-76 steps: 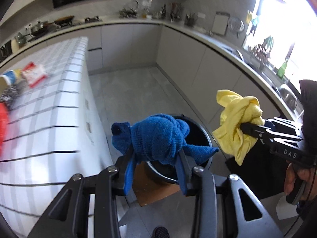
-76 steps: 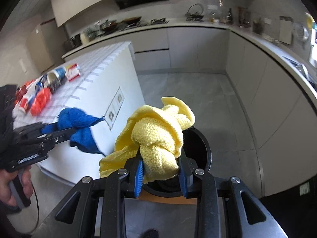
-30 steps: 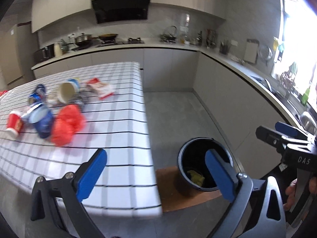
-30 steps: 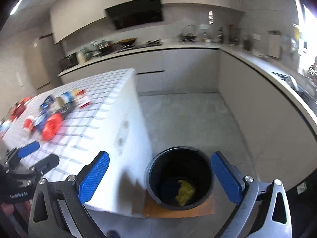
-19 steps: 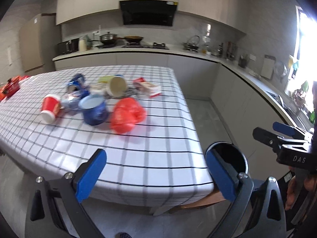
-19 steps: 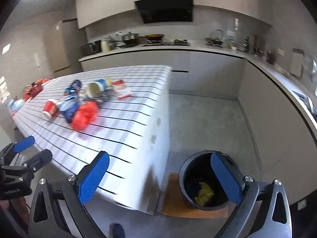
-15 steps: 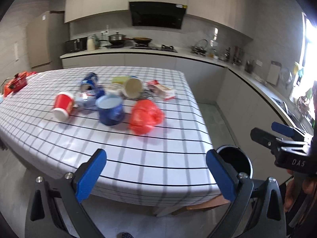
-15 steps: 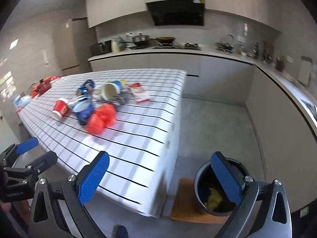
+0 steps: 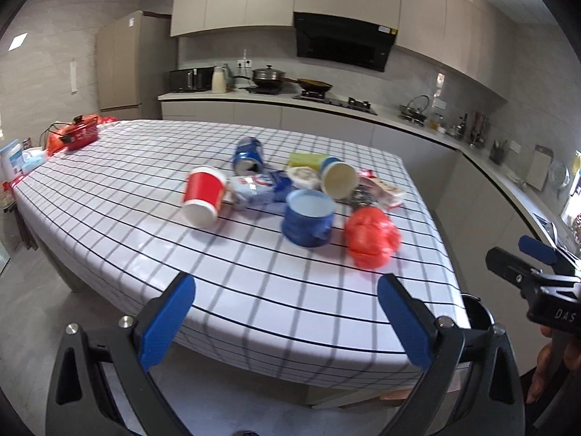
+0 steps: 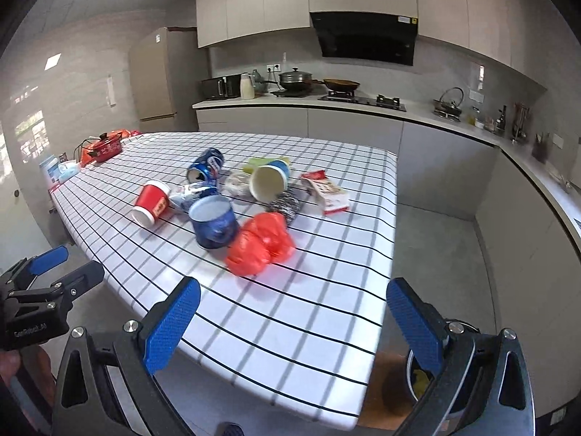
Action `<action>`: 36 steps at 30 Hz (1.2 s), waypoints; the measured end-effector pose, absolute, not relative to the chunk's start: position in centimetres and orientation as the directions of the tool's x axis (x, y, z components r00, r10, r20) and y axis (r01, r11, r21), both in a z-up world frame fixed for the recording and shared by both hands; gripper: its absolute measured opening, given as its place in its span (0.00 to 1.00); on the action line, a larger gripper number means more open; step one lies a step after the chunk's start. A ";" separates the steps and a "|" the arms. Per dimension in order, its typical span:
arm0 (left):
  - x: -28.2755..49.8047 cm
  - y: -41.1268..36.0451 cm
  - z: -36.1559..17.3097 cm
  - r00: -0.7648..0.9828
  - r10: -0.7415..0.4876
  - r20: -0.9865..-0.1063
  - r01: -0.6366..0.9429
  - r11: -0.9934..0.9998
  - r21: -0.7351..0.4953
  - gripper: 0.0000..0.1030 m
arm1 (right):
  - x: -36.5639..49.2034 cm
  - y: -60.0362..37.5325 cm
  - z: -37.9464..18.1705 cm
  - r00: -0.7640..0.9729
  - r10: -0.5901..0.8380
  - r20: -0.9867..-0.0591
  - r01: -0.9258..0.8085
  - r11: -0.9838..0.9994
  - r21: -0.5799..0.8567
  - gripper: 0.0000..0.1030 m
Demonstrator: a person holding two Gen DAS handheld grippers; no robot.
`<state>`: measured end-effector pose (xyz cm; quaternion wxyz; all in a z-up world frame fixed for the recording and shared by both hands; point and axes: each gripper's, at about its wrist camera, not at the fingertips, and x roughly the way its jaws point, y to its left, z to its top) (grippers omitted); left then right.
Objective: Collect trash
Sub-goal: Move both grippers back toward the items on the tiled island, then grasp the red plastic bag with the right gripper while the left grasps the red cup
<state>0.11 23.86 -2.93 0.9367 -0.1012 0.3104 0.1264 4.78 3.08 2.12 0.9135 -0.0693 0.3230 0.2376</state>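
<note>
— Kitchen cabinets and a black range hood [image 10: 366, 38] stood behind a table [image 9: 127, 196] covered in a glossy white cloth with a black grid. What lay on it?

— One cluster of trash near its middle. I counted three paper cups on their sides: a red cup [image 9: 203, 196], a squat dark blue cup [image 9: 308, 222], and a cream-lined cup [image 9: 338, 181]. Behind them lay one dented blue can [image 10: 205, 170], and beside them one crumpled red plastic bag [image 10: 259, 244], one shiny dark foil wrapper [image 10: 287, 204] and one flat red-and-white packet [image 10: 328, 192]. Its print was too small to read.

— And the grippers?

— Both were spread wide and held nothing. The left gripper [image 9: 287, 321] hovered before the table's near edge; the right gripper [image 10: 294, 325] hung over its corner. Their pads [image 10: 170, 327] were blue and finely ribbed. "DAS" was written on the right gripper's body.

— The bin?

— One round black bin [image 10: 461, 396] stood on the floor past the table's corner, something yellow inside.
</note>
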 end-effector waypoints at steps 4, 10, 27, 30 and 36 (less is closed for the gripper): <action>0.1 25.7 -3.3 0.771 0.178 -0.611 -0.304 0.947 -0.107 0.98 | 4.7 5.9 2.0 0.673 0.401 -0.621 -0.496 0.868 0.023 1.00; 0.9 28.5 -4.0 0.760 0.205 -0.617 -0.321 0.944 -0.081 0.98 | 5.1 8.9 1.4 0.667 0.397 -0.630 -0.502 0.865 0.014 0.95; 7.5 35.8 -8.2 0.717 0.178 -0.674 -0.309 0.948 -0.078 0.92 | 11.4 14.1 -5.1 0.608 0.266 -0.748 -0.376 0.926 0.024 0.75; 8.8 36.3 -8.8 0.713 0.165 -0.682 -0.305 0.948 -0.089 0.92 | 12.3 14.3 -6.2 0.597 0.243 -0.764 -0.353 0.935 0.021 0.75; 11.1 37.4 -9.6 0.706 0.152 -0.692 -0.299 0.949 -0.097 0.92 | 14.5 14.7 -8.0 0.572 0.224 -0.789 -0.318 0.947 0.038 0.65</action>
